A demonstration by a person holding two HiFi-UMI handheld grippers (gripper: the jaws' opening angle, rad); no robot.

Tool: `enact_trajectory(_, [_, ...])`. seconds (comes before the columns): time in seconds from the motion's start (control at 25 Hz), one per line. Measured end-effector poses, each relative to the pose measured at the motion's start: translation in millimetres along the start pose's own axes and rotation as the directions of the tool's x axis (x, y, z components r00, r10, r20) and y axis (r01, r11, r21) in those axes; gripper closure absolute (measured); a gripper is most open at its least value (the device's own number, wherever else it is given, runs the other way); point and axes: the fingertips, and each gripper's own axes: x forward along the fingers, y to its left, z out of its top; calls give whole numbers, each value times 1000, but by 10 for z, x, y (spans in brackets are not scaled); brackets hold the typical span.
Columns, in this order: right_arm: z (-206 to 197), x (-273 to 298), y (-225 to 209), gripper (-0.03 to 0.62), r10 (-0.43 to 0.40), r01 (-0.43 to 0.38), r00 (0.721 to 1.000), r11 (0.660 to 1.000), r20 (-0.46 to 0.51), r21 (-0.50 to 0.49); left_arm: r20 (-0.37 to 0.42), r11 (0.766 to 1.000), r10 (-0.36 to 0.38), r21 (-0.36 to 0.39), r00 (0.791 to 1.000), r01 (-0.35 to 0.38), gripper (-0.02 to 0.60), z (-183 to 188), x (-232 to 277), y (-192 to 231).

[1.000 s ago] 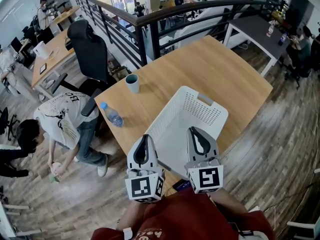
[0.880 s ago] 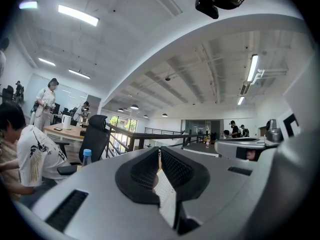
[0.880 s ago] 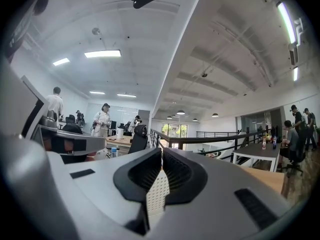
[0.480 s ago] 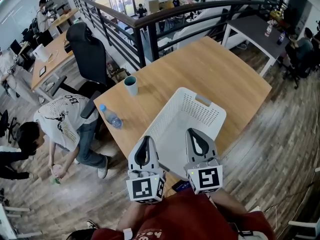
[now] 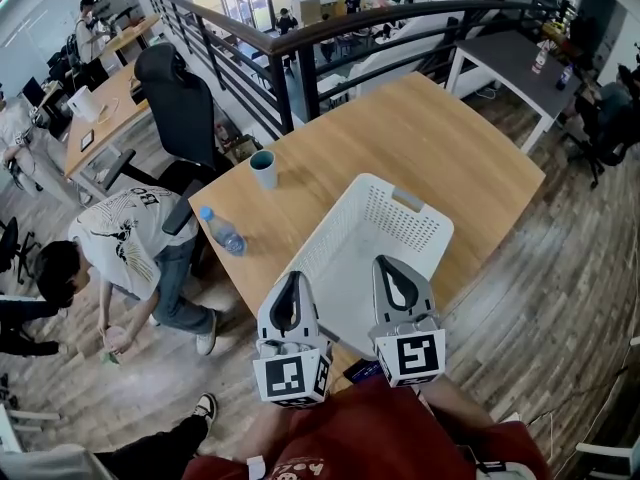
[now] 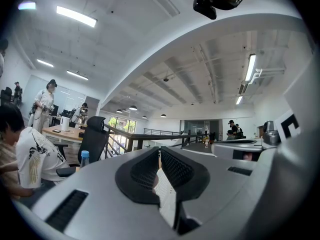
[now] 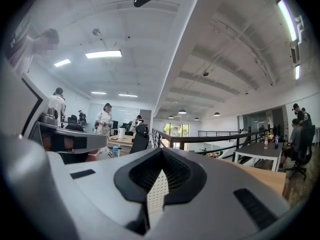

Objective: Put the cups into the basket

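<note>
One teal cup (image 5: 264, 167) stands upright near the far left edge of the wooden table (image 5: 440, 138). The white mesh basket (image 5: 420, 230) lies empty on the table's near side. My left gripper (image 5: 292, 275) hovers over the basket's near left rim, shut, nothing in it. My right gripper (image 5: 385, 261) hovers over the basket's near part, also shut and empty. In the left gripper view the left gripper (image 6: 159, 148) shows closed tips, with basket mesh (image 6: 165, 189) behind them. The right gripper (image 7: 161, 152) looks the same in its own view, with the mesh (image 7: 156, 191) in the gap.
A water bottle (image 5: 222, 230) with a blue cap lies near the table's left edge. Left of the table a person (image 5: 120, 243) bends down to the floor. A black office chair (image 5: 185, 98) and a dark railing (image 5: 300, 48) stand beyond the table's far left.
Both grippers have stayed where they were. A second person's leg and shoe have come into the bottom left of the head view.
</note>
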Motion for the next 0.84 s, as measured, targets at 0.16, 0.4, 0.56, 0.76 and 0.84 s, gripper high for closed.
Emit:
enact_trajectory(0.16, [-9,5,-5,583,-2,2,1000,1000,-4,3,2,1000,1,-1,1000,-1,560,4,1,4])
enact_trajectory(0.4, [-14,9,-12,583,0,0,1000,1000,-4,2,2,1000,2,-2,1000,-2,560,4,1,5])
enact_trajectory(0.56, [3,15,1,583,1,-1,1000,1000,-7,2,1,1000,4,-6,1000,-4,560,17,-5,18])
enact_trajectory(0.76, [-11,24,10,583,4,-4,1000,1000,-11,1,2,1000,5,-7,1000,-5,560,13,-5,29])
enact_trajectory(0.84, [-17,28,17,583,8,-8,1000,1000,-9,-1,3,1000,5,-6,1000,-5,560,11,-8,33])
